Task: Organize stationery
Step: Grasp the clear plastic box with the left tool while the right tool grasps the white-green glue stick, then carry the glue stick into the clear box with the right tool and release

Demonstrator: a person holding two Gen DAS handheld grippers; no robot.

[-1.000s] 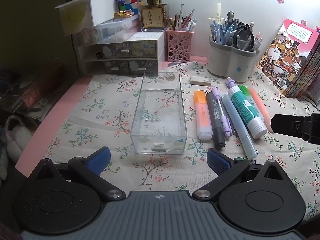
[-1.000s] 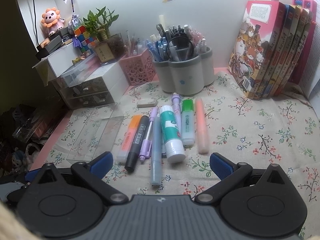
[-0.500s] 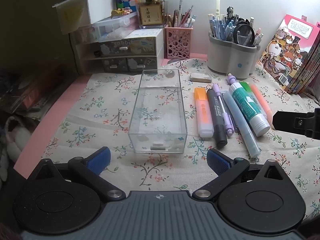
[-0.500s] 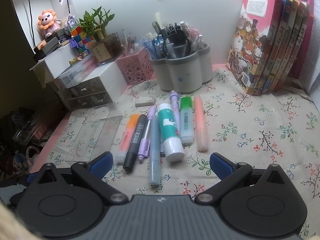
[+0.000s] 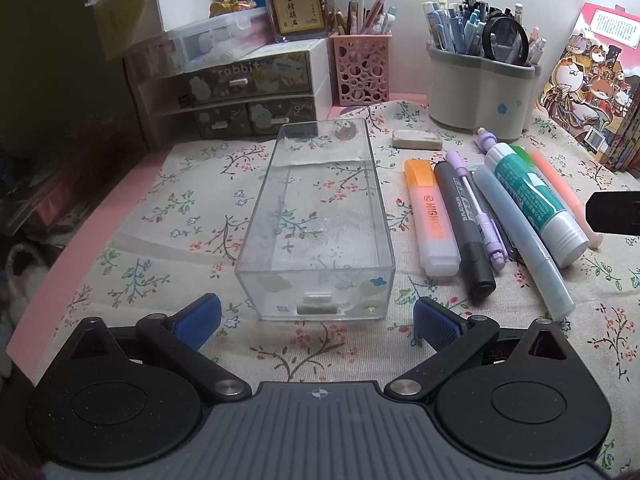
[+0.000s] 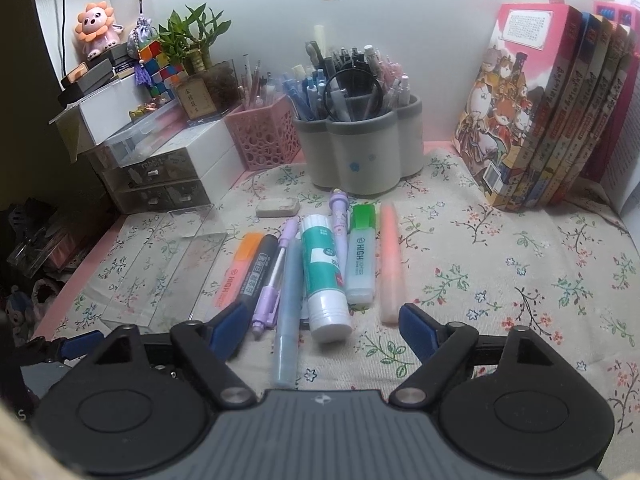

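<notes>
Left wrist view shows the floral tabletop (image 5: 168, 216) with the clear plastic box (image 5: 320, 216) standing empty near the middle, closer now than a moment ago, the left tongs (image 5: 316, 316) spread wide just short of its near wall. To its right lie the glue stick (image 5: 536, 196), blue pen (image 5: 520, 236), black marker (image 5: 464, 232) and orange highlighter (image 5: 432, 216), side by side. The right tongs (image 6: 316, 328) have just been narrowing over the row's near ends, gripping nothing yet, so a first pick-up looks imminent.

A home study desk: floral tablecloth (image 6: 500, 248), crammed pen holder (image 6: 360, 156), books (image 6: 560, 128) at right, plush toy (image 6: 96, 30) upper left.
</notes>
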